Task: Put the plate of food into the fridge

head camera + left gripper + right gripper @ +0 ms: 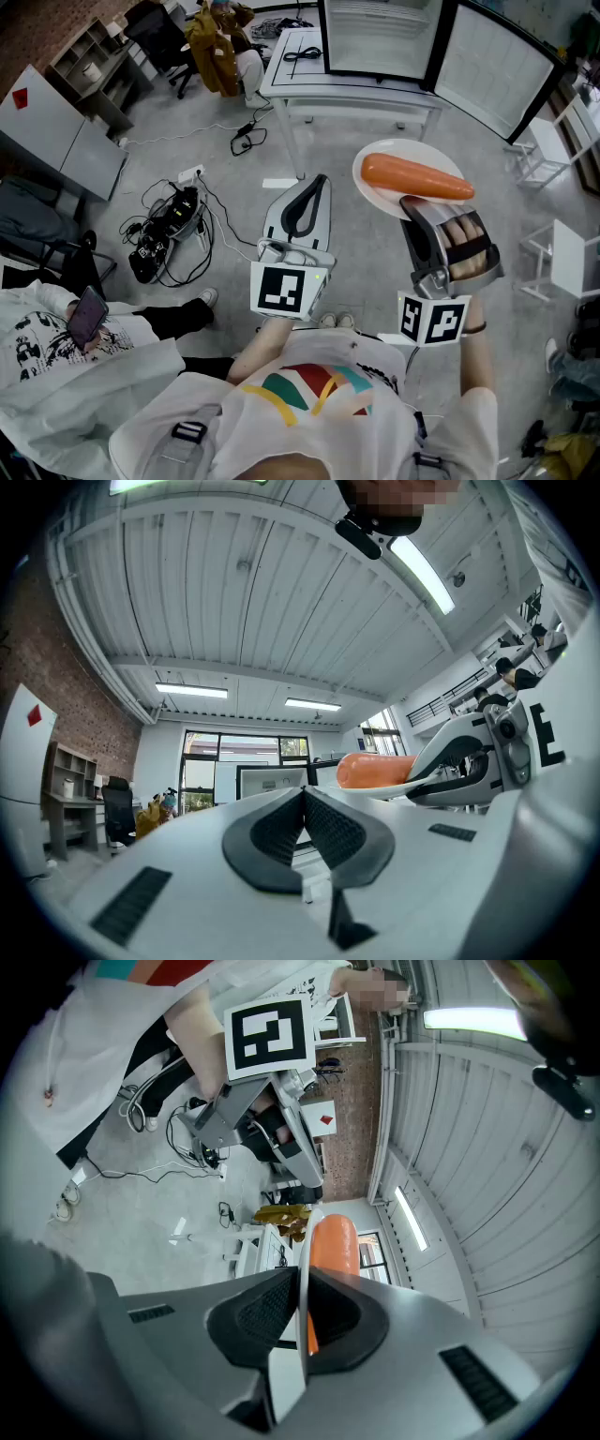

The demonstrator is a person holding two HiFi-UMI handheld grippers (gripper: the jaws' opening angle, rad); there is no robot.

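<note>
"Orange on white: that's the load, then. How is the right arm set?"

"The forearm reaches straight ahead of the person, and the right hand (466, 239) is wrapped into the handle. The right tool (410, 202) points to about 12 o'clock, its marker cube nearest the body."

"And its jaws?"

"Nearly together, pinched on the rim of the round white plate (412, 150). The right gripper view shows the thin rim edge-on between the two ribbed pads."

"Which part of the rim?"

"The 6 o'clock edge, the side nearest the person. The plate sits about level in the air over the grey floor (187, 122), at roughly 1 o'clock from the person."

"The food?"

"One smooth orange carrot-shaped piece (417, 178) lies across the plate. Its thick rounded end is toward 9 o'clock, and its taper reaches the rim near 3 o'clock."

"The other side?"

"The left tool (319, 183) is held lower, aimed toward 1 o'clock. Its jaws are pressed together with nothing between them."

"The fridge?"

"The small fridge (380, 37) stands on the white tabletop (291, 70) at 12 o'clock, with its door swung out toward 1 o'clock. The plate is well apart from it."
</note>
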